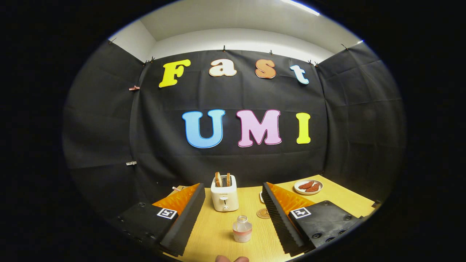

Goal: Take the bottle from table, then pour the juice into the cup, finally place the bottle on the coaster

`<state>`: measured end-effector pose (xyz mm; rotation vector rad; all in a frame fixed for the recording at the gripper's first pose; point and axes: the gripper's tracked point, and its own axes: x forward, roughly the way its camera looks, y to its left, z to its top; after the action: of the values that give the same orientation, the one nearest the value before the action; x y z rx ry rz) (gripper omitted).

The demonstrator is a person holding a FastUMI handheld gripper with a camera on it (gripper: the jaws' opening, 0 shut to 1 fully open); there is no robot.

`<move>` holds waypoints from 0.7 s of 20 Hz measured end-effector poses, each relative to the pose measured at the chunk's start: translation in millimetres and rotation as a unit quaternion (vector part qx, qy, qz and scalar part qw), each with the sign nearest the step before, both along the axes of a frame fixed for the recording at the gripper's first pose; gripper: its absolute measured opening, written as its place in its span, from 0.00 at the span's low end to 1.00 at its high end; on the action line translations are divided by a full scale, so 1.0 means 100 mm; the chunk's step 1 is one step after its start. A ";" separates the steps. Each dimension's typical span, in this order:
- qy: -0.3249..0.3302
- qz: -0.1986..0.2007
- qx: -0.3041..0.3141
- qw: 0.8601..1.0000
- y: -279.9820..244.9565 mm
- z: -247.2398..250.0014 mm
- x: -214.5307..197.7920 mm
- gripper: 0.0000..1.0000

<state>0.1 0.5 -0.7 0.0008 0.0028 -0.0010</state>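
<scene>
A small clear bottle (pixel 242 229) with a pinkish layer of juice at its bottom stands upright on the wooden table (pixel 214 233), between my two fingers and a little toward the right one. My gripper (pixel 233 198) is open wide and touches nothing. A round brown coaster (pixel 263 213) lies flat just beyond the bottle, partly hidden by the right finger (pixel 280 218). Behind that finger's tip a sliver of a white rim (pixel 261 197) shows; I cannot tell whether it is the cup.
A white toaster (pixel 224 197) with two slices of toast stands beyond the bottle at the table's back. A white plate (pixel 308 186) with reddish food sits at the back right. A person's fingertips (pixel 231 259) show below the bottle.
</scene>
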 end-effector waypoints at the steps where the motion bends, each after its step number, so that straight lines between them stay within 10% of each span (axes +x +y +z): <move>1: 0.000 0.001 -0.001 1.000 0.00 -0.01 0.00 0.97; 14: -0.013 -0.007 0.002 1.000 0.00 -0.05 -0.01 0.97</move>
<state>-0.5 0.1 -6.1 0.0050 -0.0237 -0.0149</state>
